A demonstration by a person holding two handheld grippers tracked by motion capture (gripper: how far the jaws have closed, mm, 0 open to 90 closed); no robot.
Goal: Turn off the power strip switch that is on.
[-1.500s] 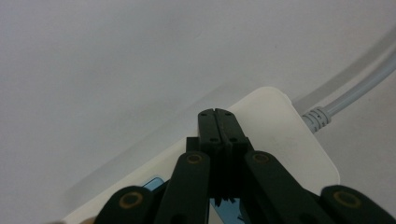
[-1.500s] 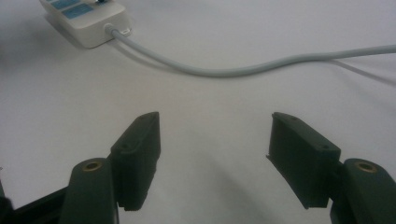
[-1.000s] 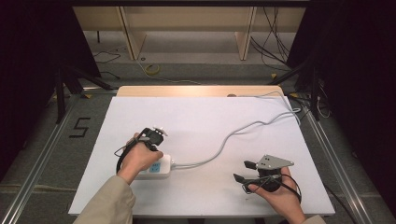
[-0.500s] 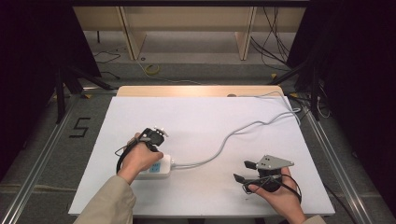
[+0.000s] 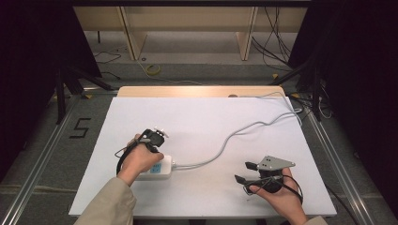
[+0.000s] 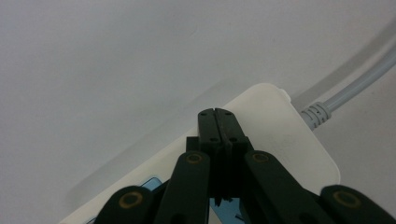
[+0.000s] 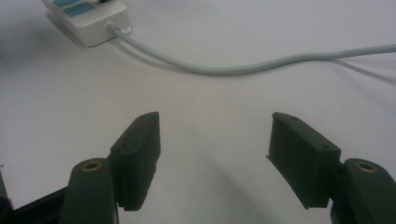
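Nothing's budged over the last second: your left gripper (image 6: pixel 218 116) sits clenched, tips on the white power strip (image 5: pixel 156 168) near the table's front-left. Right gripper (image 7: pixel 212 158) idles, jaws spread and empty, so you're likely mid-press on that strip.

- No change visible between the earlier high views and now.
- Left gripper (image 5: pixel 155 136), jaws closed together, sits at the same spot over the white power strip (image 5: pixel 157 168); no shift.
- Right gripper (image 5: pixel 247 172), jaws spread wide, same place near the table's front edge.
- Grey cable (image 5: pixel 234 136) lies along the same curve.
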